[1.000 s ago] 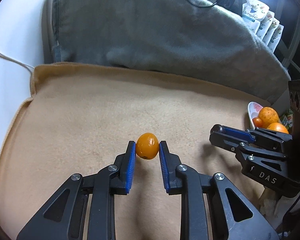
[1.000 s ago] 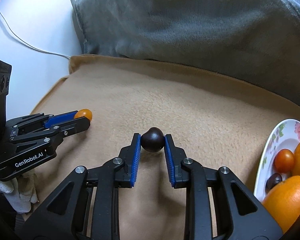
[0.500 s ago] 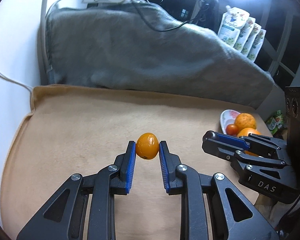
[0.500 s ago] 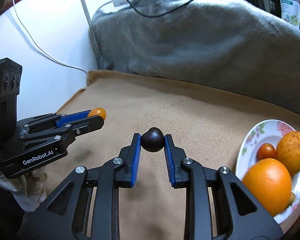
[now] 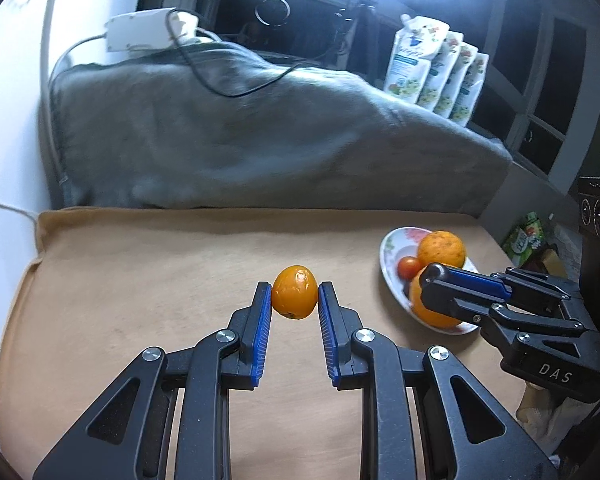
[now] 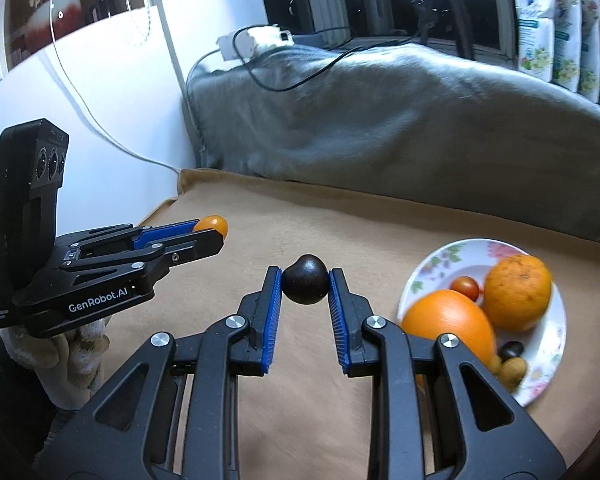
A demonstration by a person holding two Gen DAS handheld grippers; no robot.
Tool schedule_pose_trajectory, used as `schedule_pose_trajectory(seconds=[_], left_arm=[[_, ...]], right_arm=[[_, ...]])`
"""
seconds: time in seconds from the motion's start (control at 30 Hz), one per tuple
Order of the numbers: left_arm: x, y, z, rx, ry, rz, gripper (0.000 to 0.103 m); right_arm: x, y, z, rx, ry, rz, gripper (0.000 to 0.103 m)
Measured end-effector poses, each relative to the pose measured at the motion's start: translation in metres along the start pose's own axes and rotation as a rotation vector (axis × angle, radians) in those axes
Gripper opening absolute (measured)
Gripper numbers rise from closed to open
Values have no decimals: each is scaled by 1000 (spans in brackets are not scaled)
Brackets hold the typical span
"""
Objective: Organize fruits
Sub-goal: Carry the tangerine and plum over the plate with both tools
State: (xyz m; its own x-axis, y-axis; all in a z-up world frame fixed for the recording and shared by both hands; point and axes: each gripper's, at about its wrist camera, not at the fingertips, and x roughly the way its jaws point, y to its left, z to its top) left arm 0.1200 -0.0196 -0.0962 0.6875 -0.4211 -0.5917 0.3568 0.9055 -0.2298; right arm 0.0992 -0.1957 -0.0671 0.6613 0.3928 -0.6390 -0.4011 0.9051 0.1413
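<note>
Fruit is pinched in both tools, held up above the tan blanket [image 5: 140, 280] that covers the desk. Nearest me, the left hand-held gripper [image 5: 294, 300] clamps a small orange fruit [image 5: 294, 297] between its blue pads, and the right hand-held gripper [image 6: 304, 286] grips a dark, nearly black fruit [image 6: 304, 285] the same way. Neither piece touches the cloth, as far as I can judge.

A little further, off to the right, sits the flowered plate [image 6: 440, 264], already carrying two oranges [image 6: 516, 292], a red cherry tomato [image 6: 466, 287] and a dark fruit [image 6: 511, 350] at its near edge. Behind all that a grey blanket [image 6: 400, 120] is heaped against the window, with a cable [image 6: 300, 80] trailing over it and white pouches [image 6: 534, 20] on the sill.

This looks like the carry stage: both pieces picked, neither delivered. Next, each must travel right to the plate and come down into a free gap, probably one at a time, since the plate is crowded and round fruit will roll if dropped.
</note>
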Motion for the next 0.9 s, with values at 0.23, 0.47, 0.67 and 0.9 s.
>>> schedule_pose_trajectory(seconds=[0.23, 0.47, 0.67, 0.9], left_arm=[[9, -26, 7, 29, 1, -43, 22], [27, -49, 15, 56, 16, -82, 22], [41, -70, 22, 85, 29, -107, 22], [59, -91, 29, 107, 48, -130, 22]], right_arm=[[-29, -25, -10, 14, -24, -54, 25], [-50, -60, -22, 54, -28, -112, 25], [-55, -88, -30, 93, -20, -145, 25], [-59, -111, -38, 127, -17, -159, 25]])
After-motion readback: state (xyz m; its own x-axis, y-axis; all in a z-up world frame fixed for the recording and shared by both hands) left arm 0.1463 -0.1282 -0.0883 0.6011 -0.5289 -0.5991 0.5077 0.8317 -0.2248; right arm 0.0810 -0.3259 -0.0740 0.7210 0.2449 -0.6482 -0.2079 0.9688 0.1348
